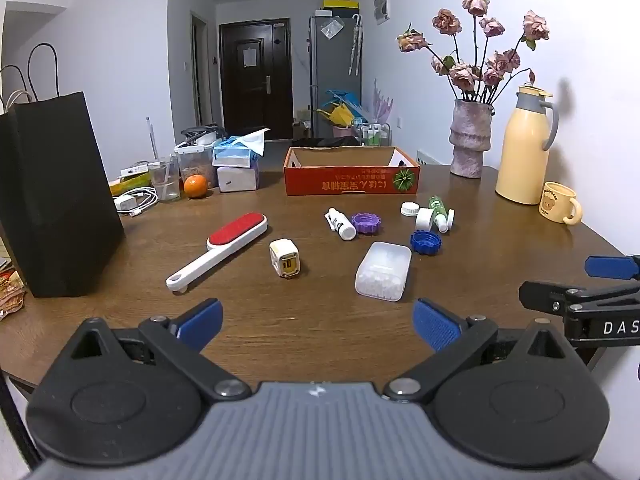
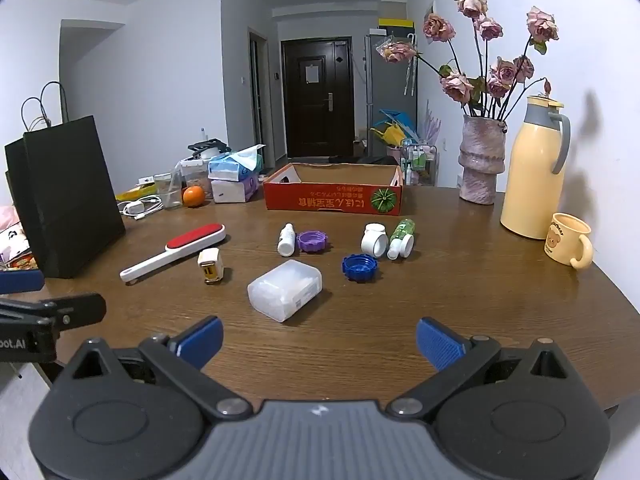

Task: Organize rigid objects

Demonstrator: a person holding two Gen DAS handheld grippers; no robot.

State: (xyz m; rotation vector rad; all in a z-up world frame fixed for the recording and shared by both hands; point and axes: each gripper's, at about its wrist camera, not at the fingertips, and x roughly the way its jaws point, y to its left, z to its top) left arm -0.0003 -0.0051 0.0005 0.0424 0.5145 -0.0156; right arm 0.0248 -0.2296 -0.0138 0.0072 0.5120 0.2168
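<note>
my left gripper [image 1: 318, 326] spread wide and empty, right gripper [image 2: 320, 338] same, translucent plastic box [image 2: 285, 290] mid-frame, red cardboard tray [image 2: 333, 196] behind

right gripper's body [image 1: 608, 326]: you can read "DAS", cut off by the frame edge
left gripper's body [image 2: 16, 344]: you see "oot.AI", its start cut off
red cardboard box [image 1: 352, 184]: you get upside-down East Asian characters, too small to read
yellow mug [image 2: 566, 240]: small lettering over a bear, which you can't make out

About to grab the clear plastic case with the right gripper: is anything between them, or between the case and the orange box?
Nothing lies between the open right gripper and the clear case. Toward the orange box, a purple cap and white bottle sit partly on the line.
</note>
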